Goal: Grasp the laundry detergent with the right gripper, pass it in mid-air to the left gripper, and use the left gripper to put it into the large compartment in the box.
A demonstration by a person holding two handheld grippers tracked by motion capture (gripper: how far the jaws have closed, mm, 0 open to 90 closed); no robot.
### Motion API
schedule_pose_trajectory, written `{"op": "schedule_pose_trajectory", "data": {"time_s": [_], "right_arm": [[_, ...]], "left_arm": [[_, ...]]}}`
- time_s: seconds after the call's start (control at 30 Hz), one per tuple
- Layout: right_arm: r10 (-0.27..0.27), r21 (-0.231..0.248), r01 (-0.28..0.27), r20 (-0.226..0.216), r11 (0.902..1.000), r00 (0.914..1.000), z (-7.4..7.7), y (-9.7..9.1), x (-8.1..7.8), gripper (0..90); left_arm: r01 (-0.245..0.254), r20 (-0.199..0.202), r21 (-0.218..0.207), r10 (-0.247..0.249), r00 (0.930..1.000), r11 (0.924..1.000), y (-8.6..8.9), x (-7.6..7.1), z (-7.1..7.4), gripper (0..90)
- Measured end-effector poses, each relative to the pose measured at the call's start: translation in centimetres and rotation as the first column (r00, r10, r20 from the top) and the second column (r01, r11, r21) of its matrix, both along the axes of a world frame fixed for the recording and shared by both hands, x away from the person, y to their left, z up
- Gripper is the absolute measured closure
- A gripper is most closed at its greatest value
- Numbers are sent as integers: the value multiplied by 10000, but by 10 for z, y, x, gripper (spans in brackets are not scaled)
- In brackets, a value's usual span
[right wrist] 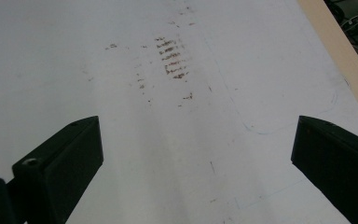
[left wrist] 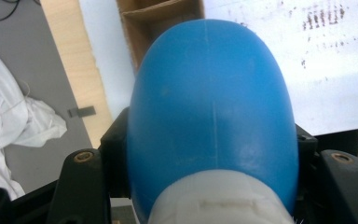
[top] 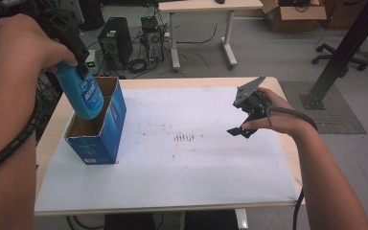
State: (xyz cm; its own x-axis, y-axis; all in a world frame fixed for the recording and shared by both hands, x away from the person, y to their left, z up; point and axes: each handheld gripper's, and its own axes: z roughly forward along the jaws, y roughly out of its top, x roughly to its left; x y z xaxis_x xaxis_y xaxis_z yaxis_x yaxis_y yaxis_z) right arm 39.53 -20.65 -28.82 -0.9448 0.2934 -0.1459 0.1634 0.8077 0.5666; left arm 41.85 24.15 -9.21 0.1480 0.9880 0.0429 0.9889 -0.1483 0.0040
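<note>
A blue plastic bottle (top: 80, 93) with a white cap (left wrist: 219, 198) hangs bottom-down over the open top of a blue cardboard box (top: 98, 125) at the table's left. My left gripper (top: 79, 60) is shut on the bottle near its cap end, high above the box. In the left gripper view the bottle (left wrist: 212, 116) bulges between the black jaws, with the box's brown inside (left wrist: 161, 21) beyond it. My right gripper (top: 242, 130) hovers over the white sheet at the right, open, with nothing between its fingers (right wrist: 58, 165).
A white sheet (top: 182, 143) with brown smudges (top: 184, 138) covers most of the wooden table (top: 287, 139). Beyond the table stand a desk, computer towers with cables, a cardboard box and a black metal post at the right.
</note>
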Motion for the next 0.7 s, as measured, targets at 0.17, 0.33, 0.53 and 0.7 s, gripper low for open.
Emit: {"op": "schedule_pose_trajectory", "data": {"time_s": [0.17,0.33,0.53,0.7], "right_arm": [[-90,162,91,-62,9998,9999,-3,1,0,19],[-103,53,104,-118,9999,9999,-7,0,0,19],[-146,57,147,-161,9999,9998,-7,-1,-1,20],[-203,16,203,-158,9998,9997,-7,-3,-2,20]], "left_arm": [[-289,-16,-66,289,9996,9996,10,2,-5,387],[-374,-45,41,375,9993,9993,15,4,-11,387],[-411,-118,29,411,9991,9992,19,5,-20,387],[-483,-198,11,484,9986,9988,22,7,-31,387]]}}
